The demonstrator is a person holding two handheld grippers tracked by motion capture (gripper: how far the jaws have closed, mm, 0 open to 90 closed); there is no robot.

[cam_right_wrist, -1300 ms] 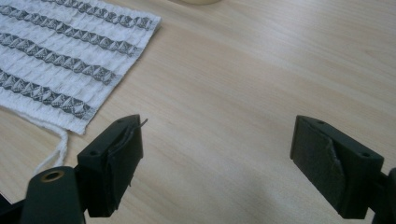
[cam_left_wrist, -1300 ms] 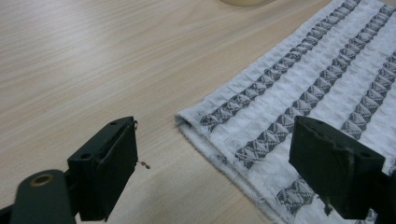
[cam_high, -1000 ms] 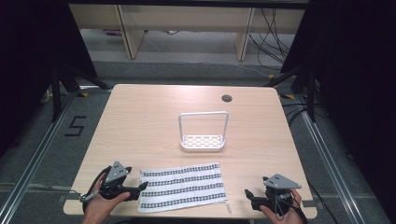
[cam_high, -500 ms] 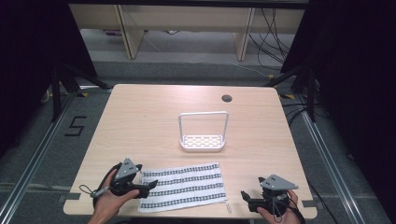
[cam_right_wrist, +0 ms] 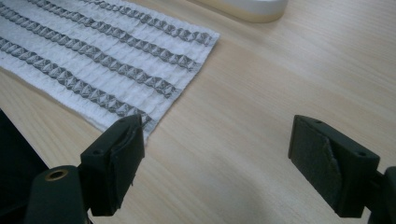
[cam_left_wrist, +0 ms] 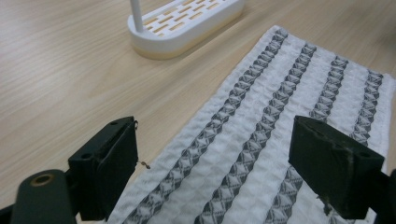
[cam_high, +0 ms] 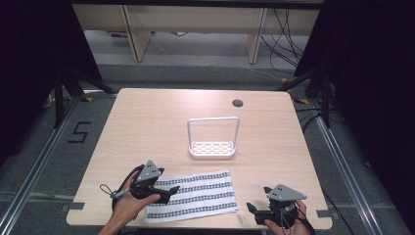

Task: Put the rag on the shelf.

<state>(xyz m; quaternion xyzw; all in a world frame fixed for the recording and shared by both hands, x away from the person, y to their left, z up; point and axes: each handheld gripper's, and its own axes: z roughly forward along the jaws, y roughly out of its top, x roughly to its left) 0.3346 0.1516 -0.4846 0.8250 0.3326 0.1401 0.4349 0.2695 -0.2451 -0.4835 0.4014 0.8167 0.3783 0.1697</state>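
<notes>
A white towel with dark patterned stripes (cam_high: pixel 195 195) lies flat near the table's front edge. My left gripper (cam_high: pixel 169 192) hangs over the towel's left end, open, with the cloth (cam_left_wrist: pixel 261 135) spread beneath and between its jaws. My right gripper (cam_high: pixel 250 209) is open just right of the towel's near right corner, over bare wood. In the right gripper view the towel (cam_right_wrist: pixel 102 60) lies to the upper left, its corner close to the left jaw. A white slotted rack with a tall hoop handle (cam_high: pixel 213 138) stands at the table's middle.
The light wooden table (cam_high: pixel 147 122) has a round cable hole (cam_high: pixel 238 103) at the back right. The rack's base (cam_left_wrist: pixel 187 25) lies beyond the towel in the left gripper view. Dark floor and black frame legs surround the table.
My left gripper has moved right, from beside the towel's left edge to over the cloth. My right gripper has drifted slightly left toward the towel's right corner.
</notes>
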